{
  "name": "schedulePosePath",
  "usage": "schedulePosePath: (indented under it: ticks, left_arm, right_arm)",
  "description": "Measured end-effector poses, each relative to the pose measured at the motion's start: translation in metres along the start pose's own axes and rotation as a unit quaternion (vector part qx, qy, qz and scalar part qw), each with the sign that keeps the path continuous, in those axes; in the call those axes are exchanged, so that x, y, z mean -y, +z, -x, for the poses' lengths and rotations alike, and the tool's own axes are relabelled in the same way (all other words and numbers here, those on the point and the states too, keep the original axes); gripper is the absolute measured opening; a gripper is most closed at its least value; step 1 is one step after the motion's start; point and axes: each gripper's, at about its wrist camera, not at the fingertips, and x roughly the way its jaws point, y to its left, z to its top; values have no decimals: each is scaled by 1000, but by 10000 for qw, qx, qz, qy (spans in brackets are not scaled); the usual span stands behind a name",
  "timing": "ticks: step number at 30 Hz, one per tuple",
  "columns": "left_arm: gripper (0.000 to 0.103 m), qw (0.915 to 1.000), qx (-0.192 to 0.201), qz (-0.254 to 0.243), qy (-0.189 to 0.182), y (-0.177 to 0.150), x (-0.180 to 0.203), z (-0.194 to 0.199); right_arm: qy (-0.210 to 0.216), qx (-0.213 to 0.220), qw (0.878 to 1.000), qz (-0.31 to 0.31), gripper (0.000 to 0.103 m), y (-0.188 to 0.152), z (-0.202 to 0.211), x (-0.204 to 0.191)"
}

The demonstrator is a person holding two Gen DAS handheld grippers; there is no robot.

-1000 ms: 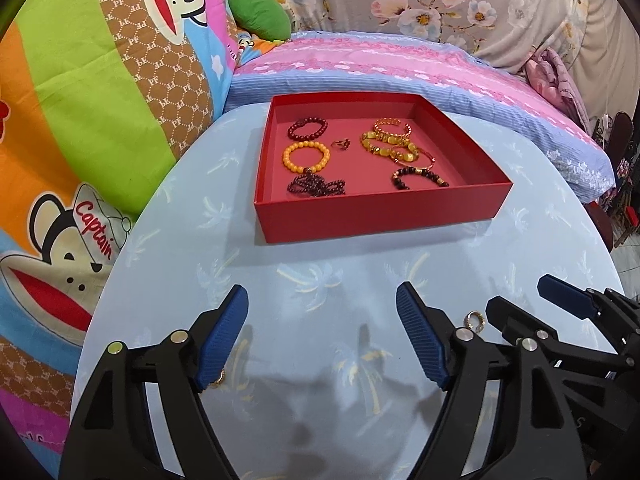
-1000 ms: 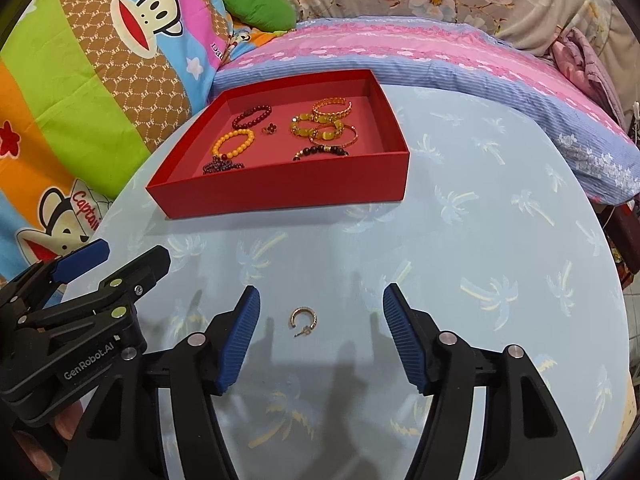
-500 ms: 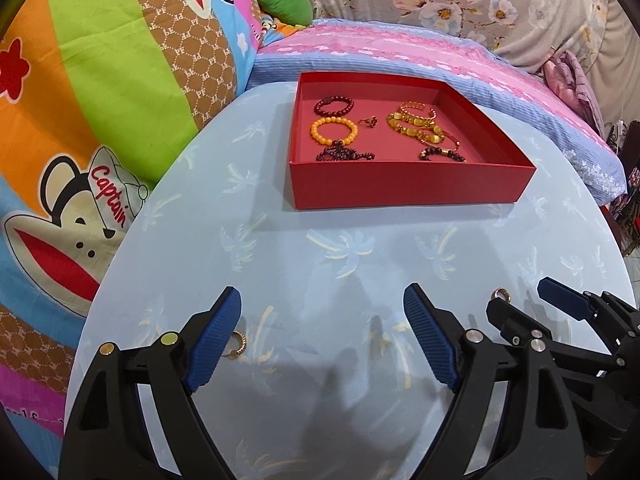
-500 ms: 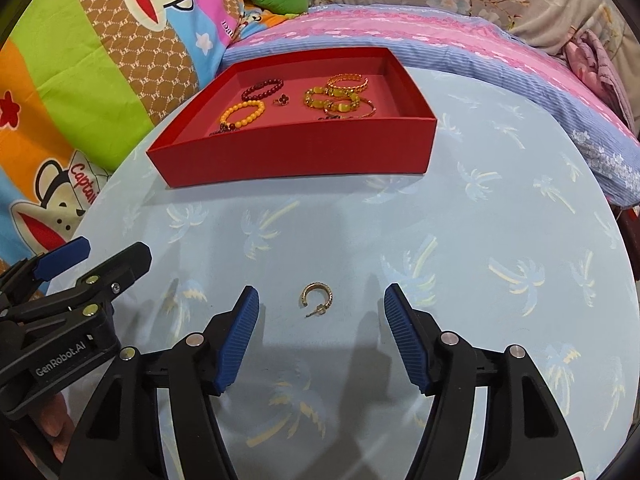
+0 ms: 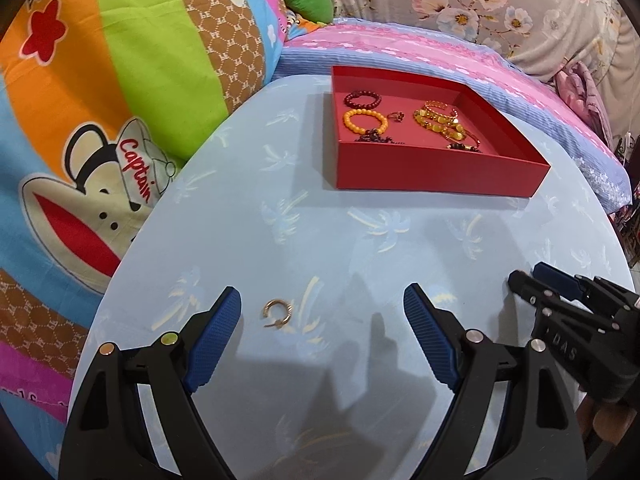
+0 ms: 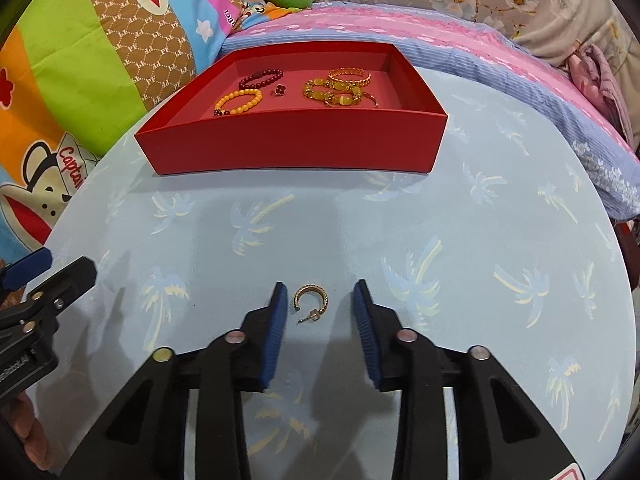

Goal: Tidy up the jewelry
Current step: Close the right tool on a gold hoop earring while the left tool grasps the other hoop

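Nearest the right wrist camera, the right gripper (image 6: 320, 312) points down at the table (image 6: 480, 220) with a small gold hoop earring (image 6: 311, 301) lying flat between its blue pads (image 6: 276, 332); the jaws are closing, yet both pads stand clear of the hoop, a gap on each side, so nothing is gripped. The earring's post sticks out toward the camera. In the left wrist view, the left gripper (image 5: 322, 320) has its jaws spread wide over the same cloth, and a second gold hoop (image 5: 277, 312) lies between them, much nearer the left pad than the right one, untouched. The two grippers sit side by side, each showing at the edge of the other's view. Farther off, well beyond both hoops, is the red tray (image 6: 296, 148), its near wall facing the grippers; inside it lie a dark red bead bracelet (image 6: 261, 78), an orange bead bracelet (image 6: 239, 101) in front of that, a small dark flower piece (image 6: 280, 89) near the middle, and a cluster of gold and amber bangles (image 6: 340, 88) toward the tray's right. Behind the tray are bright cartoon bedding and floral fabric. The step in hand looks like picking up the last loose pieces, an earring for each hand. Next, the right jaws need to finish closing squarely on the thin hoop without flicking it aside, while the left should centre on its hoop before closing; then both lift and carry to the tray.
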Motion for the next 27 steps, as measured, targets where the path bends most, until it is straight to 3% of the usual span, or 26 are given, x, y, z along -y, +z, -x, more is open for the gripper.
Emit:
schedulePosePath:
  ticks: [2, 12, 18, 27]
  left_arm:
    - [79, 10000, 10, 28, -12, -3, -5, 4]
    - [79, 9998, -123, 131, -82, -27, -25, 21]
    - [79, 9997, -178, 159, 19, -26, -29, 11]
    - [54, 9993, -296, 177, -151, -10, -25, -18]
  right_arm:
    - [21, 10, 10000, 5, 16, 0, 0, 0]
    - [262, 8, 9993, -268, 16, -15, 21, 14]
    - [321, -24, 9985, -446, 16, -23, 31, 25]
    - [383, -30, 9985, -379, 16, -20, 31, 18]
